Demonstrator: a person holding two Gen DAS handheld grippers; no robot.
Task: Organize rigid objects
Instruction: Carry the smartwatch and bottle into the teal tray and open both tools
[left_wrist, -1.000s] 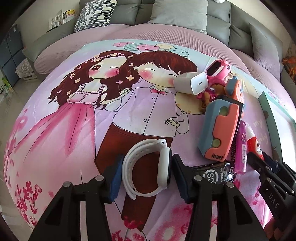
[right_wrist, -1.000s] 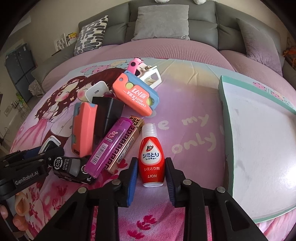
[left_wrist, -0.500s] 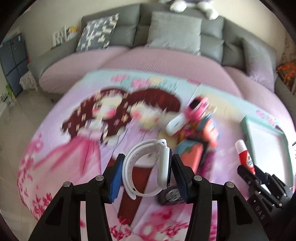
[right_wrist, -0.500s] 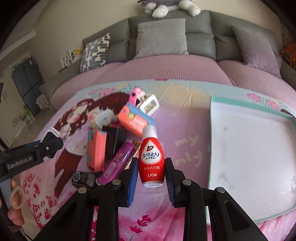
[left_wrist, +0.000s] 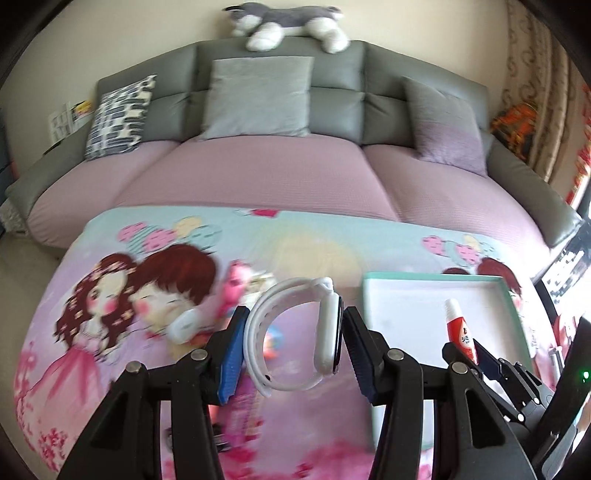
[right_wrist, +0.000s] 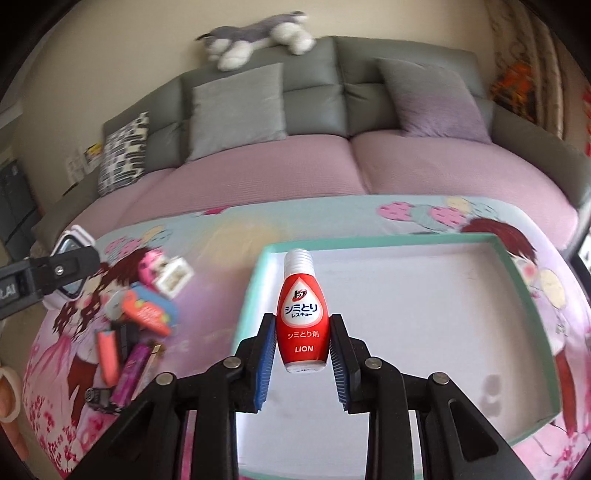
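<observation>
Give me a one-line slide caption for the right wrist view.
Right gripper holds a red stain-remover bottle upright above the near left part of the empty teal-rimmed tray.

Setting: home living room. Evidence: large grey sectional sofa (left_wrist: 280, 92) with lilac seat covers along the back wall; assorted throw pillows, one grey (left_wrist: 258, 98), one black-and-white patterned (left_wrist: 118, 114); plush husky toy (left_wrist: 288, 22) lying on top of the sofa back; cartoon-print bedsheet (left_wrist: 110, 295) spread in the foreground; patterned curtain (left_wrist: 535, 74) at right.
</observation>
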